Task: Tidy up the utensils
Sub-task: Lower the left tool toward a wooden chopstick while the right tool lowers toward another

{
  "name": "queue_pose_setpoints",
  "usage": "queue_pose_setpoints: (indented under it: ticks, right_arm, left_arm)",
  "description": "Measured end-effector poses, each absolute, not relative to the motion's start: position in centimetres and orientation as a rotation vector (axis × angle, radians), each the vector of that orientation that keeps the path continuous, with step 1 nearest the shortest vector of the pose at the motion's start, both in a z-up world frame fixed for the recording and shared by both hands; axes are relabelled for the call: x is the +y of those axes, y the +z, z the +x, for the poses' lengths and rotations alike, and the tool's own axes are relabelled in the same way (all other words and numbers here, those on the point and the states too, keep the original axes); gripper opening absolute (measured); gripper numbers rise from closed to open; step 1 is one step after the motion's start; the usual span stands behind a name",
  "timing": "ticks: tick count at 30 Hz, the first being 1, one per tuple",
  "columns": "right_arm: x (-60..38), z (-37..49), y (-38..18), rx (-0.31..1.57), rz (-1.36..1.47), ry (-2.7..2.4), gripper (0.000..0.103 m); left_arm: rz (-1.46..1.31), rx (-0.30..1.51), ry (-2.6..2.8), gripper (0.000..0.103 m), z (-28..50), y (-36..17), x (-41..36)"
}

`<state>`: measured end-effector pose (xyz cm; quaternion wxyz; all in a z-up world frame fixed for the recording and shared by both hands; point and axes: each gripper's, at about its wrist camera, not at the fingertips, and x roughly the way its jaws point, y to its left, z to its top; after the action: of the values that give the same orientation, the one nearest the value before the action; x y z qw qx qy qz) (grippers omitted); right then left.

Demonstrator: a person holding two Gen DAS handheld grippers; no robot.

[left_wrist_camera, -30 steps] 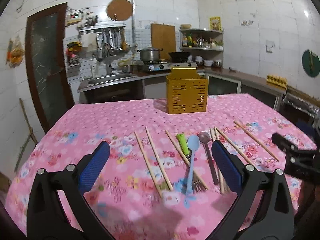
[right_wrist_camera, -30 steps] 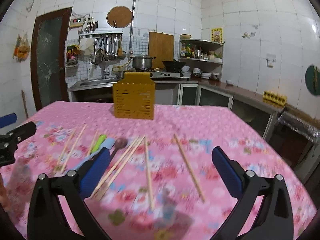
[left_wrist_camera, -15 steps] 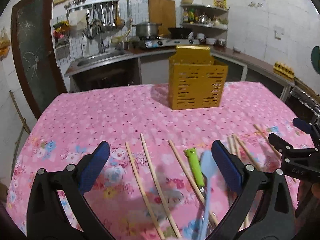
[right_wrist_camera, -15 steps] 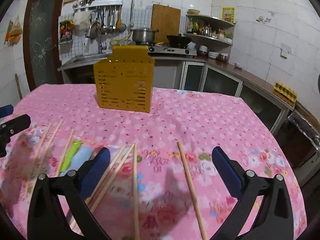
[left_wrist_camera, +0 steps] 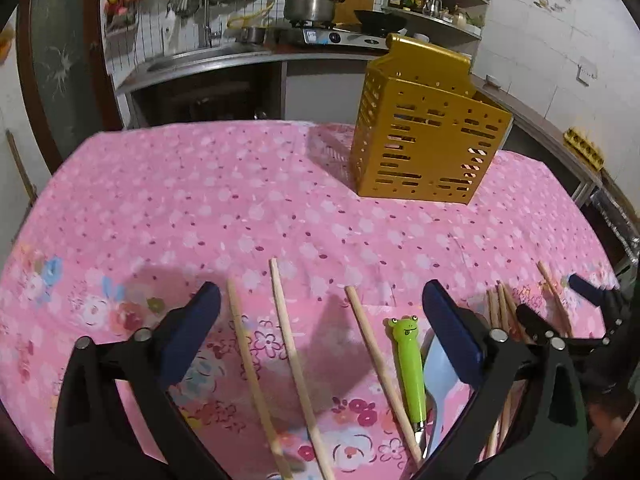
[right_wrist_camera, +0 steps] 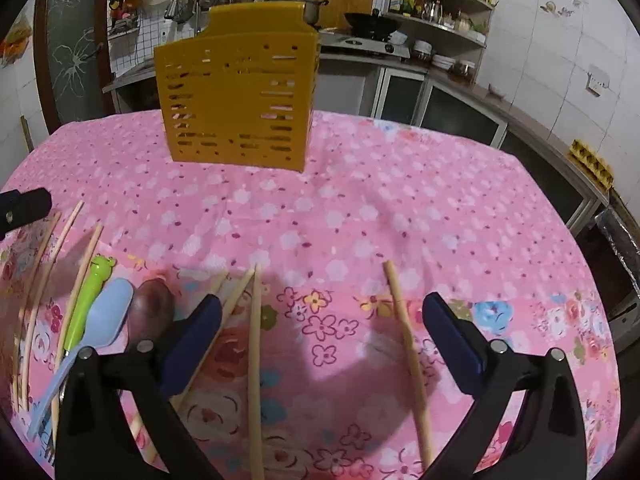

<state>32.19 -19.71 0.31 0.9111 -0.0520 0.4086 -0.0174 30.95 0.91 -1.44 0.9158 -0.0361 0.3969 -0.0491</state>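
Note:
A yellow slotted utensil holder [left_wrist_camera: 424, 136] stands upright at the far side of the pink flowered tablecloth; it also shows in the right wrist view [right_wrist_camera: 240, 96]. Several wooden chopsticks [left_wrist_camera: 288, 352] lie near the front edge. A green frog-handled fork [left_wrist_camera: 410, 364], a light blue spoon [right_wrist_camera: 100, 324] and a dark metal spoon [right_wrist_camera: 150, 312] lie beside them. My left gripper [left_wrist_camera: 320, 332] is open and empty, low over the left chopsticks. My right gripper [right_wrist_camera: 322, 340] is open and empty, low over two chopsticks [right_wrist_camera: 408, 356].
The right gripper's black fingers [left_wrist_camera: 576, 320] show at the right edge of the left wrist view. A kitchen counter with sink [left_wrist_camera: 200, 56], stove and pot [left_wrist_camera: 310, 6] stands behind the table. A dark door [left_wrist_camera: 60, 60] is at the left.
Both grippers have moved forward and down toward the table. The holder and utensils look larger and closer. Both stay open and empty.

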Motion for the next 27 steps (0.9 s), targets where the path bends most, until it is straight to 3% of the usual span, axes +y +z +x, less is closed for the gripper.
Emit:
queue_pose_setpoints:
  ticks: [2, 4, 8, 12, 16, 18, 23, 27]
  right_arm:
    - [-19.7, 32.4, -0.1, 0.862, -0.107, -0.027, 0.085]
    - [-19.8, 32.6, -0.5, 0.874, -0.103, -0.028, 0.082]
    - [-20.1, 32.9, -0.8, 0.898, -0.075, -0.015, 0.068]
    - [-20.2, 33.1, -1.0, 0.91, -0.048, 0.002, 0.062]
    - [-19.9, 33.3, -1.0, 0.916, -0.046, 0.0, 0.057]
    - [-19.7, 33.5, -1.0, 0.92, -0.043, 0.002, 0.052]
    - [-19.4, 33.8, -0.9, 0.928, -0.028, -0.001, 0.04]
    - [-19.4, 34.0, -0.8, 0.929, -0.021, 0.0, 0.039]
  left_arm:
    - [-0.073, 0.832, -0.1, 0.082, 31.2, -1.9, 0.8]
    - [-0.064, 0.845, -0.102, 0.08, 31.3, -2.4, 0.6]
    - [-0.063, 0.861, -0.109, 0.075, 31.5, -3.1, 0.5]
    - [-0.085, 0.9, -0.131, 0.058, 31.8, -3.9, 0.7]
    - [-0.081, 0.915, -0.137, 0.051, 32.1, -4.2, 0.5]
    - [-0.081, 0.937, -0.142, 0.041, 32.4, -4.5, 0.3]
    - [-0.103, 0.971, -0.121, 0.034, 32.9, -5.2, 0.6]
    - [-0.111, 0.953, -0.112, 0.034, 32.7, -4.7, 1.1]
